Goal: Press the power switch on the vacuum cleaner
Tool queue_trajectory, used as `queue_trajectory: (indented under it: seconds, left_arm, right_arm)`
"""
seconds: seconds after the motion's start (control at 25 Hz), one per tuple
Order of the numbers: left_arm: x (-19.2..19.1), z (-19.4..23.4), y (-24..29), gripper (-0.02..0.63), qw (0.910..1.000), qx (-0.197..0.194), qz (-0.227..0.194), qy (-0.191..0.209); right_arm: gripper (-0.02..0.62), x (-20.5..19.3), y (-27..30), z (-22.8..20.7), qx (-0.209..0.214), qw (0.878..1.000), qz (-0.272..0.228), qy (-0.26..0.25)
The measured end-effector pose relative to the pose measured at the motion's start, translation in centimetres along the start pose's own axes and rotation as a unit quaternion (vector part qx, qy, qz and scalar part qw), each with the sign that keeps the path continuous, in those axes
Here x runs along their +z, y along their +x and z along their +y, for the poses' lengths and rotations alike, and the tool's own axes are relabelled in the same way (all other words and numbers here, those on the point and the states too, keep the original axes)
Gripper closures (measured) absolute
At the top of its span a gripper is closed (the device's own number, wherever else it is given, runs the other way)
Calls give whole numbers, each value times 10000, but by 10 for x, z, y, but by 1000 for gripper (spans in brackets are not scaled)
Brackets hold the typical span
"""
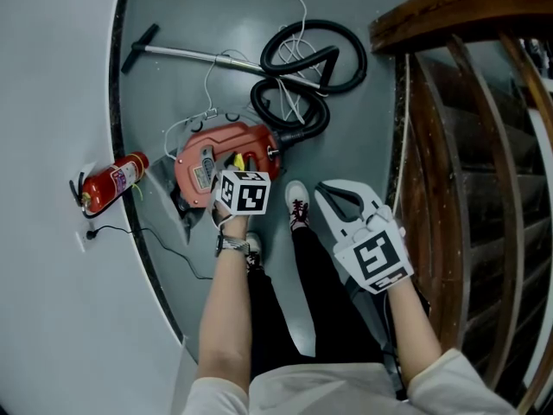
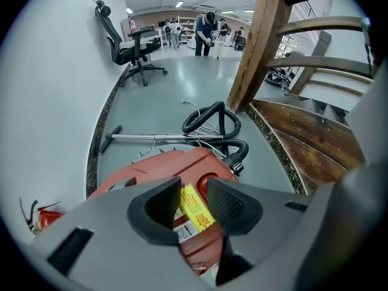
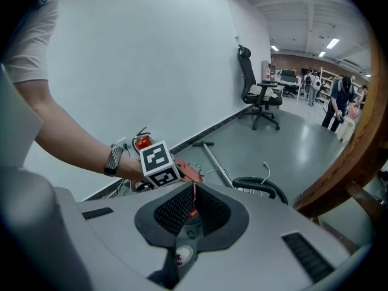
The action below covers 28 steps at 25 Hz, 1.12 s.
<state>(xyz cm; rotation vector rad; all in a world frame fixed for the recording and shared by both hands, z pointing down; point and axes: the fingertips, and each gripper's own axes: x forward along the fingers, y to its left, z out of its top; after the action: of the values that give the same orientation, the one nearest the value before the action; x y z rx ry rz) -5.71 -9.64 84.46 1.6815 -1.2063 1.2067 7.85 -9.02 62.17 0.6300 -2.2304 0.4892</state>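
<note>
The red vacuum cleaner (image 1: 207, 158) lies on the grey floor by the curved wall, with its black hose (image 1: 302, 67) coiled beyond it. My left gripper (image 1: 238, 169) points steeply down right over the vacuum's top. In the left gripper view its jaws (image 2: 194, 190) stand open, close above the red body (image 2: 163, 165). A yellow tag (image 2: 195, 206) and a rounded red recess (image 2: 206, 182) show in the gap, and nothing is gripped. My right gripper (image 1: 324, 193) hangs to the right above the floor. Its tips (image 3: 193, 187) are shut and hold nothing.
A red fire extinguisher (image 1: 112, 182) lies against the wall on the left. The metal wand (image 1: 190, 53) and a white cord (image 1: 298, 24) lie past the vacuum. A wooden staircase (image 1: 467, 102) rises on the right. The person's shoes (image 1: 296, 204) stand beside the vacuum. An office chair (image 2: 136, 50) stands far off.
</note>
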Motion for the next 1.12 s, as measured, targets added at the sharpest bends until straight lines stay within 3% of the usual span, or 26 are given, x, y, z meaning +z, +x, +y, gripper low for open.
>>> queue_trajectory:
  seconds: [1.12]
  left_arm:
    - [1,4,2,476,9996,262,77,11]
  right_arm:
    - [565,-3,7,1,18,9999,103,12]
